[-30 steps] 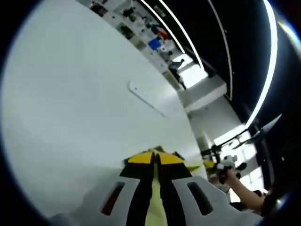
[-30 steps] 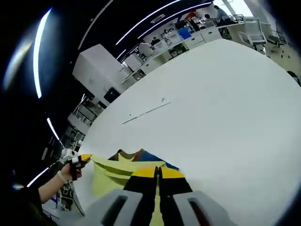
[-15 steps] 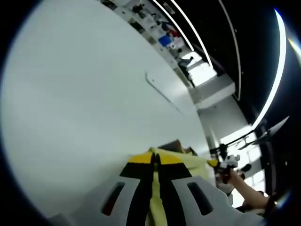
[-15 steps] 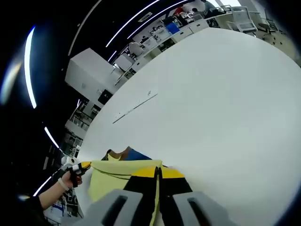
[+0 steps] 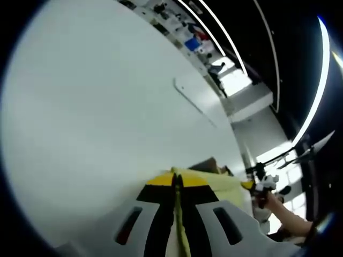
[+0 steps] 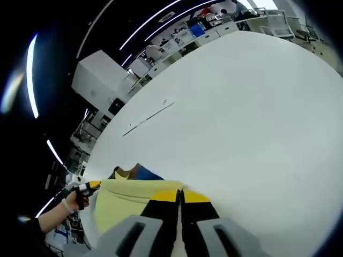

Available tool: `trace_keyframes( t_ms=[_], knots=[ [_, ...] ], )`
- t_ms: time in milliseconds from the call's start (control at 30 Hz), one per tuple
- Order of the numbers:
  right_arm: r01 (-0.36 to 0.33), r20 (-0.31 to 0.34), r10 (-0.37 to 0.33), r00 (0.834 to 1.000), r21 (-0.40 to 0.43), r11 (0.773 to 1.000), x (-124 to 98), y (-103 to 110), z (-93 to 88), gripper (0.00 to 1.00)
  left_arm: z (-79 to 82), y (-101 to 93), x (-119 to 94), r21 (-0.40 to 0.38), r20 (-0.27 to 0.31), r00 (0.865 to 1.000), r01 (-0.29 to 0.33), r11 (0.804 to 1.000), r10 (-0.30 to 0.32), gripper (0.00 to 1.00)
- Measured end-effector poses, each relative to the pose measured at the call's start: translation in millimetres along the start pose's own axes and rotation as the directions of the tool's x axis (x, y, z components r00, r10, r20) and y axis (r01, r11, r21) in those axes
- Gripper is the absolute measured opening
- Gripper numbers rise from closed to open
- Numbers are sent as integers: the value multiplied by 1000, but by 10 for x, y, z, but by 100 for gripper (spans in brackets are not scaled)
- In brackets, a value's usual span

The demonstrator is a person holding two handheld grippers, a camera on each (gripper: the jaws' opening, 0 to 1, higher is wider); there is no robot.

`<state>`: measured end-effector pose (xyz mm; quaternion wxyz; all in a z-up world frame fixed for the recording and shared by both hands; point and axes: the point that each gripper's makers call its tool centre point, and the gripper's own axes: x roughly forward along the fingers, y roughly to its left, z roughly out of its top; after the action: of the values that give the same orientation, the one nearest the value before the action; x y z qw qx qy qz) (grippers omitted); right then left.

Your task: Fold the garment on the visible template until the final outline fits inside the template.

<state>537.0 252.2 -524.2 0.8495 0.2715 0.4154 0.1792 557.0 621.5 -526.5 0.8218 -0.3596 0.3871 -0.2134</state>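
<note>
Left claw (image 5: 176,182): black jaws with yellow tips pressed together on a corner of the pale yellow fabric garment (image 5: 214,181), a strip of cloth showing between them. Right claw (image 6: 181,195): same jaws, likewise clamped on the garment's other corner, cloth visible in the seam between the tips. The garment hangs stretched between the two claws just above the white bench (image 6: 257,118); in the right gripper view its upper edge runs taut from this claw across to the left claw at the far end, held in a person's hand (image 6: 72,198). Long axis therefore lies along the line joining the two claws, with the body of the cloth falling away below that edge. A brown and blue patch (image 6: 134,172) shows behind the top edge; whether it is part of the garment I cannot tell. A thin pale line marking (image 6: 147,119) sits well away on the bench; whether it belongs to the template is unclear. Risks, as judged: a thin corner grip could slip if the claws pull further apart; uneven lowering would skew the fold; laying down away from the template would leave the outline outside it.
</note>
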Motion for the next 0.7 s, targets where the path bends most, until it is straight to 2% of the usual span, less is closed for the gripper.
trace_keyframes(
  t_ms=[233, 367, 500, 600, 700],
  knots=[
    [-4, -3, 4, 1000, 1, 1000, 1, 8, -27, 0, -1, 46, 8, 13, -1, 1000, 1, 1000, -1, 0],
    [-20, -7, 20, 1000, -29, 999, -9, 51, -44, 0, -8, -24, -16, 32, 2, 999, 34, 999, -34, 0],
    [-22, -4, 22, 1000, -93, 995, -35, 82, -52, 1, -20, -73, -49, 118, 2, 999, 43, 992, -43, 1],
    [-27, -8, 26, 1000, -114, 993, -59, 96, -66, 6, -6, -77, -71, 128, 6, 999, 43, 991, -44, 2],
    [-26, 5, 27, 1000, -151, 988, -86, 109, -53, 15, 35, -69, -97, 157, 25, 999, 34, 987, -38, 13]
  ],
)
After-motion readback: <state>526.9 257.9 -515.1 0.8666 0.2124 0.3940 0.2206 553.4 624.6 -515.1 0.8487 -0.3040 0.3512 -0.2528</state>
